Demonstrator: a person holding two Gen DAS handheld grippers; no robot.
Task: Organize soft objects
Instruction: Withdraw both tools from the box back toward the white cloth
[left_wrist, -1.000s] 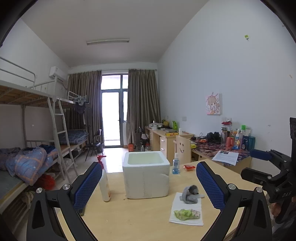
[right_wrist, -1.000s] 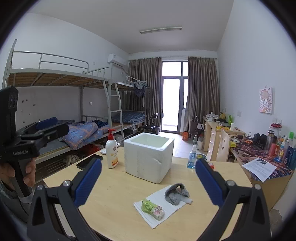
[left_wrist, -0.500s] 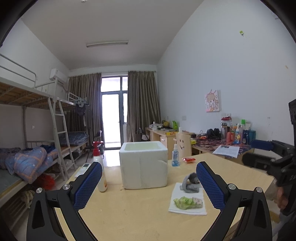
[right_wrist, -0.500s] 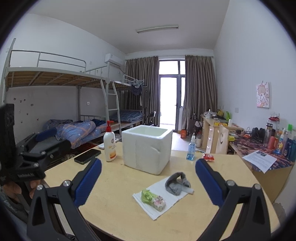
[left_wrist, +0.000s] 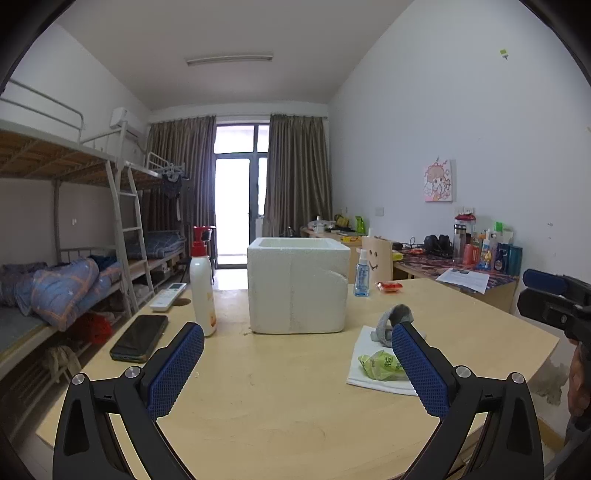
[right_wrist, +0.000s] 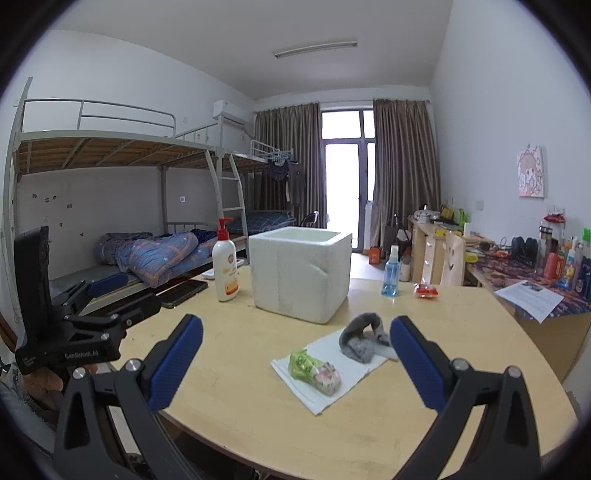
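A grey rolled sock (right_wrist: 360, 338) and a green floral soft bundle (right_wrist: 314, 371) lie on a white cloth (right_wrist: 332, 384) on the round wooden table (right_wrist: 240, 354). The left wrist view shows the same grey sock (left_wrist: 393, 319), green bundle (left_wrist: 382, 365) and cloth (left_wrist: 369, 378). A white foam box (right_wrist: 299, 271) stands open-topped behind them, also seen as the foam box (left_wrist: 297, 284). My left gripper (left_wrist: 297, 363) is open and empty, near the table's front. My right gripper (right_wrist: 295, 356) is open and empty, with the cloth just beyond its fingers.
A lotion pump bottle (left_wrist: 202, 288), a black phone (left_wrist: 140, 338) and a remote (left_wrist: 168, 295) sit at the table's left. A blue spray bottle (right_wrist: 390, 273) and red packet (right_wrist: 426, 291) lie behind. Bunk beds stand left, cluttered desks right.
Both grippers have dropped lower and come nearer to the table, so the box, cloth and soft items look larger. Both stay open and empty.
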